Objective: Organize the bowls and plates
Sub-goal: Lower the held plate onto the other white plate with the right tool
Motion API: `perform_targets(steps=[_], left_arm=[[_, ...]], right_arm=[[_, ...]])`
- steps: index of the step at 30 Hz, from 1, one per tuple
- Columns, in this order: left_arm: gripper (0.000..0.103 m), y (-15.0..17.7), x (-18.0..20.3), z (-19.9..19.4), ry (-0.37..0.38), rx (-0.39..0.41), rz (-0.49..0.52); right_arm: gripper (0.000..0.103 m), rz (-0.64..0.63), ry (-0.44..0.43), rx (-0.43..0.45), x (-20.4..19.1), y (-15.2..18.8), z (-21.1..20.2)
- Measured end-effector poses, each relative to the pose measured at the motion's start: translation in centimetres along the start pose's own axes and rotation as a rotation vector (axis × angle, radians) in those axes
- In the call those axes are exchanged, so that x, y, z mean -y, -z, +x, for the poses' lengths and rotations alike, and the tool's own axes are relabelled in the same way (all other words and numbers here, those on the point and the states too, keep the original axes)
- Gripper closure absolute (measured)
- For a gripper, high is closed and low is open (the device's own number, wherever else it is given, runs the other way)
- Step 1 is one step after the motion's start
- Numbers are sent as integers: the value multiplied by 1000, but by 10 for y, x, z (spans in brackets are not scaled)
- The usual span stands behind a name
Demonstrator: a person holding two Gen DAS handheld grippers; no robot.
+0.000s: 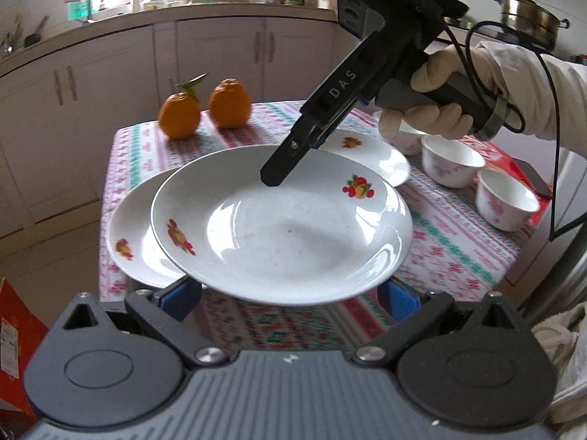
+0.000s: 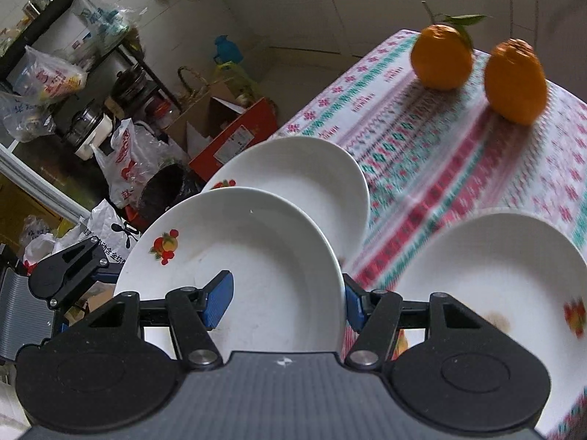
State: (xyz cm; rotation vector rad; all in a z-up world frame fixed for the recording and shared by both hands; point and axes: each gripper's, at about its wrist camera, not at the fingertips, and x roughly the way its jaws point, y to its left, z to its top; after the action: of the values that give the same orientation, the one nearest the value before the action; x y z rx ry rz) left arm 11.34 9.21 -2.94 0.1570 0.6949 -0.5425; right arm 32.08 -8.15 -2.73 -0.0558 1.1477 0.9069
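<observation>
White glazed plate (image 1: 282, 227) hangs over the counter's (image 1: 458, 242) near edge, roughly level and overlapping a second plate (image 1: 128, 234). The right tool (image 2: 284, 299) pinches its rim between spread pads. The left tool (image 1: 290, 293) sits wide beneath it, its fingertips hidden.

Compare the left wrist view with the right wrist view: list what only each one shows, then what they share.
Left wrist only: three bowls on the table's right side, the gloved hand holding the right gripper, and the kitchen counter.

Right wrist only: cluttered shelves, plastic bags and a red box on the floor.

Both: the lifted plate, two more plates on the tablecloth, and two oranges.
</observation>
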Motion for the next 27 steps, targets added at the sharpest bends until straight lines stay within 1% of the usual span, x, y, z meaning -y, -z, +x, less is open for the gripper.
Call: perform_targets(steps=[7, 14, 21, 27], left_arm=[[2, 0, -20, 9, -29, -13, -35], [2, 1, -34, 14, -43, -10, -65], [2, 0, -46, 18, -51, -2, -67], [2, 0, -52, 26, -52, -14, -75]], right_arm=[[35, -24, -12, -30, 3, -25, 26], [35, -27, -15, -41, 5, -38, 41], [35, -13, -6, -46, 13, -43, 47], [35, -3, -8, -47, 17, -44, 50]])
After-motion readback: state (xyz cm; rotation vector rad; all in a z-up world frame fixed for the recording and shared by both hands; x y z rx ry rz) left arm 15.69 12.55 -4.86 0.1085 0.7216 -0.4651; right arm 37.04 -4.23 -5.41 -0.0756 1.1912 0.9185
